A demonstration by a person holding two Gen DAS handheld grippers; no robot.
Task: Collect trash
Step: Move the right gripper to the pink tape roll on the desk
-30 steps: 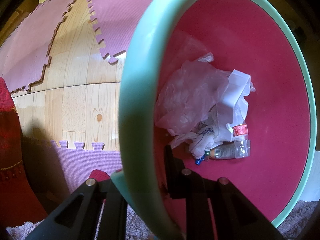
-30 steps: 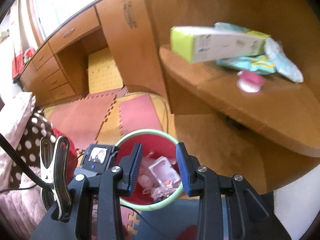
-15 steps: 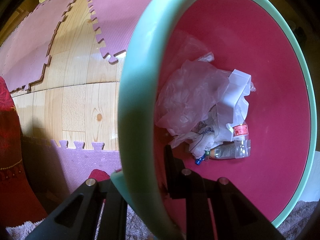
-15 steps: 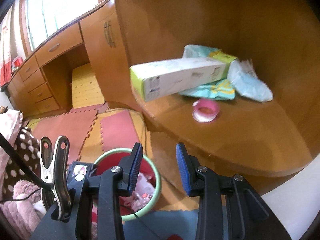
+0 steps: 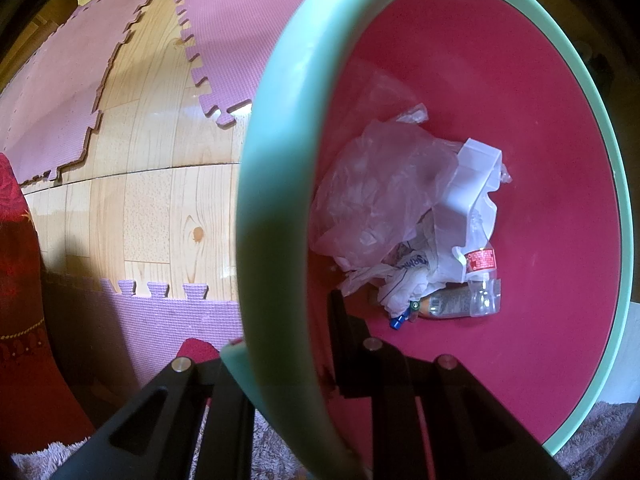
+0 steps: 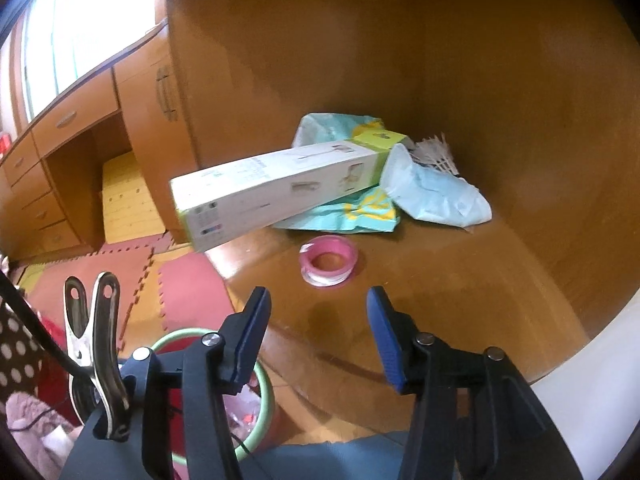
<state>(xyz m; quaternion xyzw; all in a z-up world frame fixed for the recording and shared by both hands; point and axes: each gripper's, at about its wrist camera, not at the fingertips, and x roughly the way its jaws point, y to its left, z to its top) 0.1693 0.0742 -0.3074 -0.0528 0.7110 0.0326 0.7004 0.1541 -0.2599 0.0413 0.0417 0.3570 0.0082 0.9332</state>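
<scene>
Left wrist view: straight down, very near, pressed against mint rim of bin point(image 5: 256, 216), into its red inside, with floor mats point(image 5: 236, 36) beside bin. Right wrist view: from above and beside same bin point(image 6: 264, 384), tilted downward toward wooden shelf point(image 6: 460, 300) above and beyond bin, moderately near, past own fingers point(image 6: 252, 332) (long carton point(image 6: 276, 196) overhanging shelf edge on bin's side). Shared: bin rim and mats point(image 6: 120, 280) round it; shelf outside left view.
</scene>
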